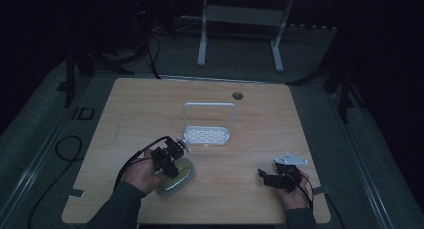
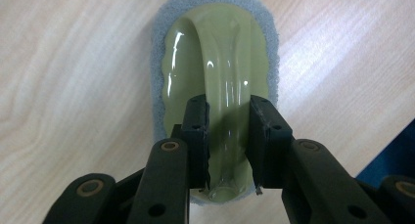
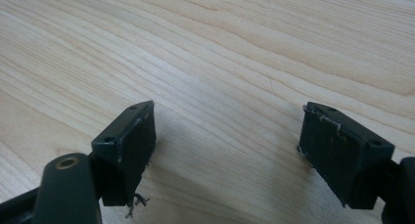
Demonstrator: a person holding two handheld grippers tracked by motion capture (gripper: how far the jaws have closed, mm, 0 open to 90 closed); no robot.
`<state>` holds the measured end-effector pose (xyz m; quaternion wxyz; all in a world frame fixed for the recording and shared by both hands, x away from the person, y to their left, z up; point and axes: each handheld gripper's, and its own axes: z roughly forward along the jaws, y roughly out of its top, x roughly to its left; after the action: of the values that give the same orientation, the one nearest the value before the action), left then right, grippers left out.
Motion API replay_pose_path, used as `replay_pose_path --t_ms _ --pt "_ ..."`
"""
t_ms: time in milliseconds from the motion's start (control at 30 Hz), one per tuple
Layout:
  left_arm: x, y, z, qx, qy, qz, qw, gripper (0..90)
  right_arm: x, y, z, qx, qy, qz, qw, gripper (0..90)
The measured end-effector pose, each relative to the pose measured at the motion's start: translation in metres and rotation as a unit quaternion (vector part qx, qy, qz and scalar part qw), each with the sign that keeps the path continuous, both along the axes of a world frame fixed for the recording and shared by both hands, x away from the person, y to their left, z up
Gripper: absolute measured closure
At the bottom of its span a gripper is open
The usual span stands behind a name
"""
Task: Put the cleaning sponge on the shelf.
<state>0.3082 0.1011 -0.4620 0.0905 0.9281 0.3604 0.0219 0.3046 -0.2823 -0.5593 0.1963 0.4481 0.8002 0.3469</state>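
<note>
Left gripper view shows your left gripper (image 2: 229,136) closed on the arched olive-green handle (image 2: 230,87) of a scrubbing pad (image 2: 215,62), one black jaw pressed to each side of the glossy arch. You can see the pad's grey sponge base (image 2: 157,53) ringing the green plastic top and lying flat on the pale wooden table (image 2: 73,62). From the high view, your left hand (image 1: 142,171) brings that left gripper (image 1: 170,161) over the scrubbing pad (image 1: 181,176), which sits at the near left part of the table (image 1: 150,104), just ahead of your sleeve. A white wire rack (image 1: 207,124) with a perforated tray and a tall hoop stands near the middle of the table, just beyond the pad and apart from it. A small round hole (image 1: 237,95) marks the far side of the tabletop. Your right hand (image 1: 295,194) rests at the near right corner, well apart from the pad, with the right gripper (image 1: 272,176) pointing left. Right gripper view shows your right gripper (image 3: 227,150) with its jaws spread wide over bare wood grain (image 3: 220,53), nothing between them.
</note>
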Motion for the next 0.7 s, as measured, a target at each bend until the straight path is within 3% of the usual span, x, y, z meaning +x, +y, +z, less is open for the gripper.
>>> replay_pose_path --t_ms 533,700 --pt "0.007 0.008 0.008 -0.033 -0.018 -0.023 0.999 71.6 0.0 0.0 0.0 0.0 0.0 0.0 1.0 20.9" --pt "0.01 0.012 0.012 -0.049 -0.036 -0.033 0.9976 71.6 0.0 0.0 0.0 0.0 0.0 0.0 1.0 20.9"
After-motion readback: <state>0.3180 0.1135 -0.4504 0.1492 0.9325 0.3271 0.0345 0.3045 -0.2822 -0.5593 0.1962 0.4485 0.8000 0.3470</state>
